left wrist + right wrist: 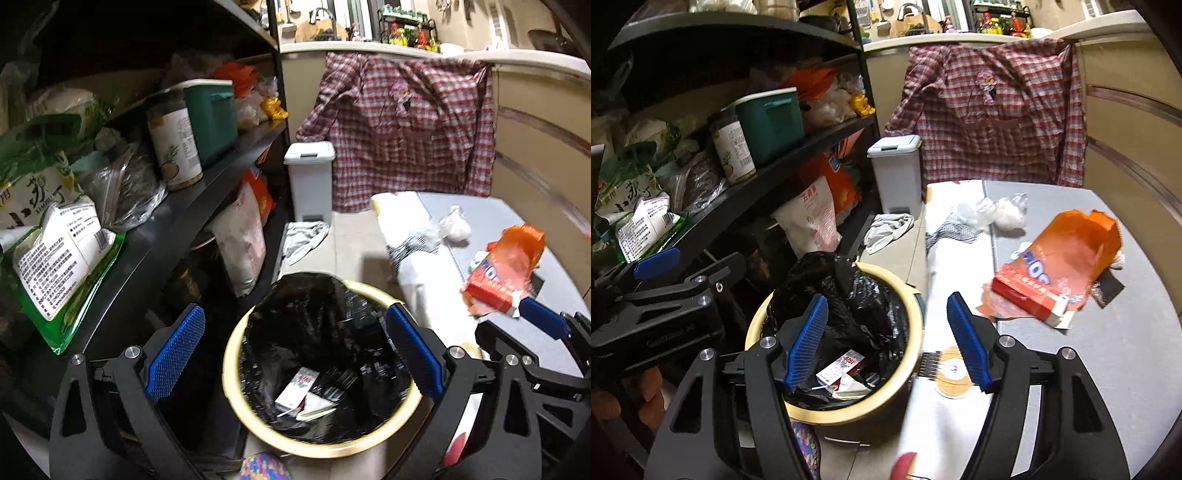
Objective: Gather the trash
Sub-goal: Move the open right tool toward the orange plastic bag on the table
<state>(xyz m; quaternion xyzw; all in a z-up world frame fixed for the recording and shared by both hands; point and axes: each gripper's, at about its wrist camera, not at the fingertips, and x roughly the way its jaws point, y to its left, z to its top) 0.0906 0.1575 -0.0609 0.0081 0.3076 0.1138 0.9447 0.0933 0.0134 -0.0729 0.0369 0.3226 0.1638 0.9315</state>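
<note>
Orange wrapper (1067, 258): on table (1108, 369), right of bin (912, 306); ahead-right of empty, spread right gripper (886, 339); left gripper (295, 354) likewise spread, above bin.

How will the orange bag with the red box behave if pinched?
The orange bag looks thin and crinkled, so probably floppy and light. The red box sits partly inside; pinching film alone may let it slide out.
</note>
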